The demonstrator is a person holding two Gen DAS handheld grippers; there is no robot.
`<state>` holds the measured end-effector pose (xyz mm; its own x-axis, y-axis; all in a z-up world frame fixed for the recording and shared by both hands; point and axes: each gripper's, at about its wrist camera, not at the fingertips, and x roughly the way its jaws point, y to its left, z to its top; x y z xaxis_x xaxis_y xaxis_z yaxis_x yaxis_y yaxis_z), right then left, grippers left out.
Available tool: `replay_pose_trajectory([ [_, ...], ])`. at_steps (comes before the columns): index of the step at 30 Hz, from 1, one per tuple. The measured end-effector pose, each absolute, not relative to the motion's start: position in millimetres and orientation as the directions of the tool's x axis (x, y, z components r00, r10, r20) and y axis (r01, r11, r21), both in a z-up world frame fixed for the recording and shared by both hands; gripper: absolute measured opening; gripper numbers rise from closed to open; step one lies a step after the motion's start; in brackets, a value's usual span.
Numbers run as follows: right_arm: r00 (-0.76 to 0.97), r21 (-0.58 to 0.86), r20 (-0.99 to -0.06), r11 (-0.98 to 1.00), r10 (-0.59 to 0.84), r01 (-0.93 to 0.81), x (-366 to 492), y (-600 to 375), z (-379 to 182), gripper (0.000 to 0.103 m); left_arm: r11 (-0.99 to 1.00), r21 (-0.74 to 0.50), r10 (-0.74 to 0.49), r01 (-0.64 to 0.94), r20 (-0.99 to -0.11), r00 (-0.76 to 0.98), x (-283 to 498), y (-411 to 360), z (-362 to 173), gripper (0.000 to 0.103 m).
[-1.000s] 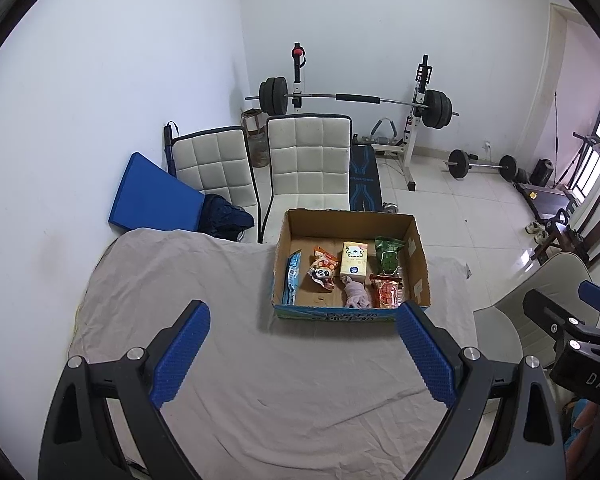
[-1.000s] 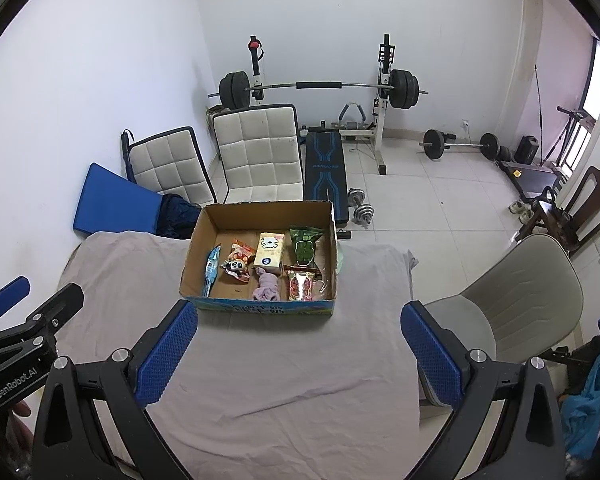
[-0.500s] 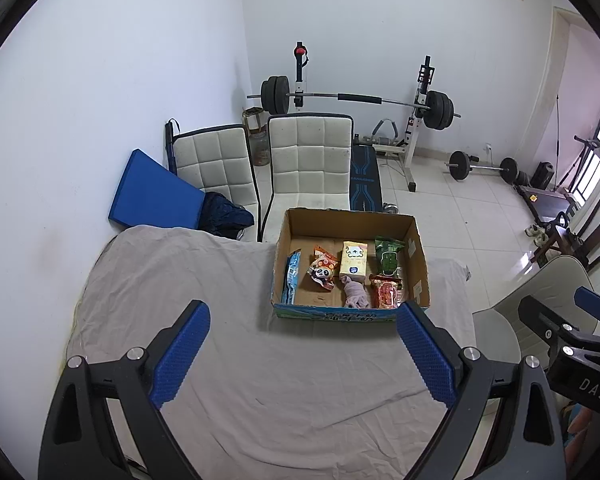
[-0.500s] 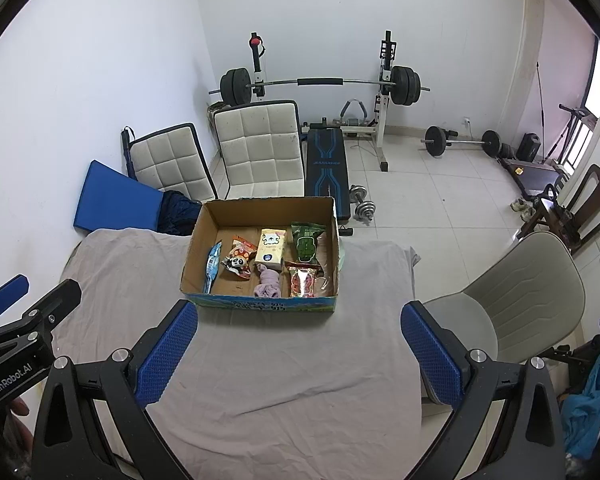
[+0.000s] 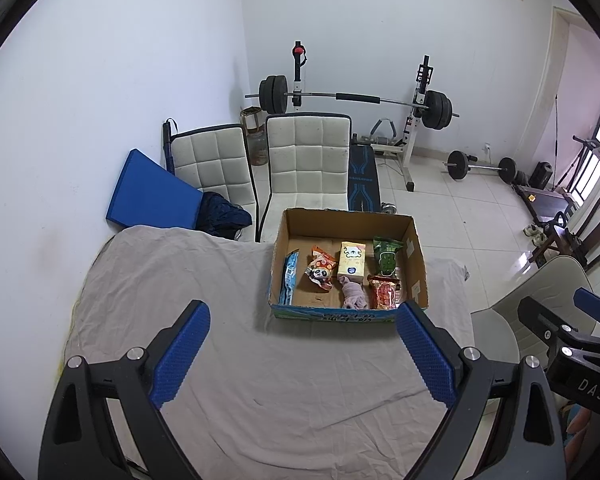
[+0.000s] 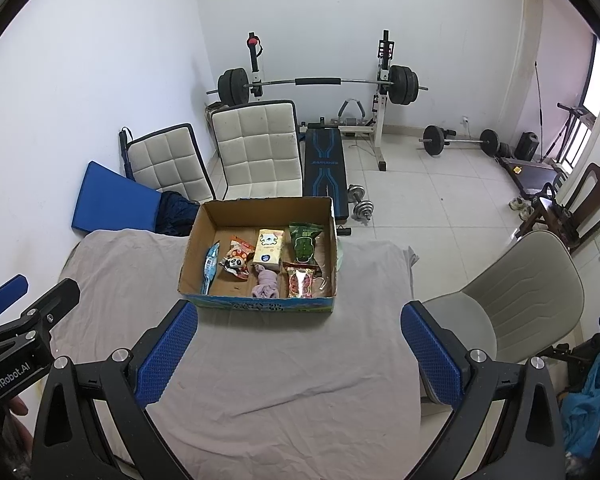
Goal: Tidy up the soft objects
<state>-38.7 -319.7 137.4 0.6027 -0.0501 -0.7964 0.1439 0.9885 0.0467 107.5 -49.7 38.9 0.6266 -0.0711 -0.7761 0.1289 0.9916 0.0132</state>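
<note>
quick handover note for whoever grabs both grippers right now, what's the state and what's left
Left gripper: open, empty, above the grey cloth, short of the box.
Right gripper: open, empty, likewise back from the box.
Cardboard box sits at the table's far side. Inside: blue packet, panda snack bag, yellow tissue pack, green packet, red packet, pink soft cloth.
Done: nothing visibly taken out or gripped.
Left: all the sorting; the pink cloth near the front wall looks easiest to reach first.

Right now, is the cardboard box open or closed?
Open. The cardboard box has no lid over it, so the snack packets and pink cloth inside show from above.
</note>
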Motion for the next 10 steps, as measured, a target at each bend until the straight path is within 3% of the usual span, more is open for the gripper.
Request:
replay_pose_trajectory([
  [10,0.602,0.049,-0.797,0.988,-0.050,0.146,-39.3,-318.1,135.9,0.103,0.992,0.009,-0.074,0.127,-0.772,0.632,106.2,-53.8,38.2,0.096],
])
